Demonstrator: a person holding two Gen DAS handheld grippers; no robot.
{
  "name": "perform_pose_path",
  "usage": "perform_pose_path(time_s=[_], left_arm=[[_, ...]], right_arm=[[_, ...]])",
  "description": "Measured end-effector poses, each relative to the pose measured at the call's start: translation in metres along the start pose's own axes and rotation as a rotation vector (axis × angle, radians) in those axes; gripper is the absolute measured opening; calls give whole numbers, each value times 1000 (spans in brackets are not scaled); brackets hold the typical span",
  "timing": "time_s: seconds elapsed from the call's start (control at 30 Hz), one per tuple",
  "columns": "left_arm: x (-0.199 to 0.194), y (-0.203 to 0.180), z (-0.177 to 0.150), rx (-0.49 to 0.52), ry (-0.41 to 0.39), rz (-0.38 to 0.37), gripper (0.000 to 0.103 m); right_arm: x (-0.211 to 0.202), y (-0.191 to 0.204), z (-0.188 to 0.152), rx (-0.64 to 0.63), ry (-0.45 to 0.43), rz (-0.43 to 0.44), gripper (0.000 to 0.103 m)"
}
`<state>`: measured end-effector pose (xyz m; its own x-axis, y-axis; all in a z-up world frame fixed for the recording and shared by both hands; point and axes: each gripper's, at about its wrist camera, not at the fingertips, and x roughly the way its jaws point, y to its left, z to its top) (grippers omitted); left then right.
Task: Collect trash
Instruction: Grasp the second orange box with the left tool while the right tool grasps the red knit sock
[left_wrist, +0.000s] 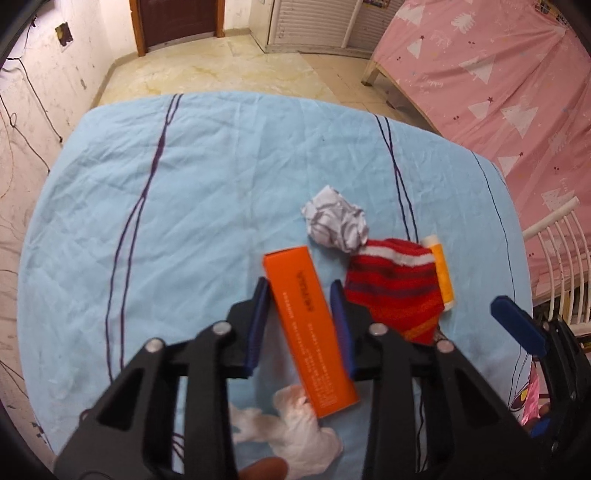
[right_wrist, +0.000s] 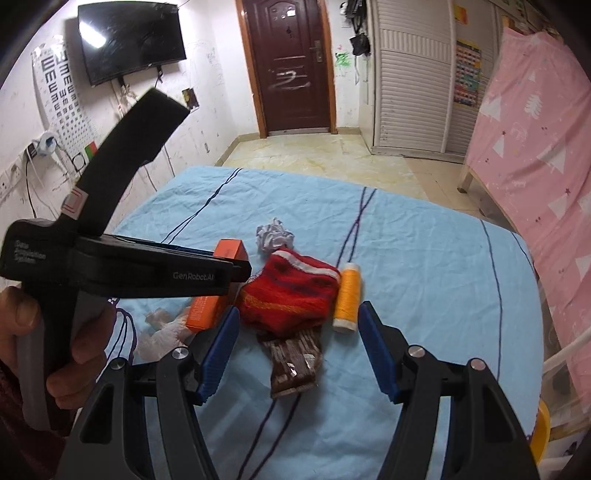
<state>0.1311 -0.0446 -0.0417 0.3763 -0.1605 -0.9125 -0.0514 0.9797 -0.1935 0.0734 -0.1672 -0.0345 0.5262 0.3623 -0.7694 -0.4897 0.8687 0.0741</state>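
Observation:
An orange box lies on the blue sheet, between the blue pads of my left gripper. The jaws straddle it but stand a little wider than the box, so the gripper is open. The box also shows in the right wrist view. A crumpled white paper ball lies beyond it. A red striped sock and an orange thread spool lie to the right. My right gripper is open above a brown wrapper.
A white crumpled tissue lies near the front edge of the blue-covered table. A pink bed stands at the right, and a white chair back stands next to the table. The tiled floor, a door and a wardrobe lie beyond.

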Motion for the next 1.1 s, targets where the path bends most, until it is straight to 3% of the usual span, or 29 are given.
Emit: perform_pose_path(time_s=[0.1,0.3,0.6,0.63,0.7,0.87,1.1], left_arm=[[-6,9,-1,-14,-18,-14,22],[-36,32,6,-51,-85,-29,22],[-55,53,6,-78,-122,-43,22],[-55,54,6,-80,-120,-45,22],[-53,55,7,-83,-116,-48,22],[-49,55,6,-89,-106,-59,22],[-54,52,4,-84,-118,-62,22]], right_arm=[[11,8,6,-23,16,8,60],[31,26,17,-82,55,22,60],[66,35,20,-105,103,-12,59],[67,36,20,-113,99,-27,55],[69,35,21,-114,95,-64,32],[71,30,23,-100,89,-85,8],[37,20,34,-40,-19,-36,6]])
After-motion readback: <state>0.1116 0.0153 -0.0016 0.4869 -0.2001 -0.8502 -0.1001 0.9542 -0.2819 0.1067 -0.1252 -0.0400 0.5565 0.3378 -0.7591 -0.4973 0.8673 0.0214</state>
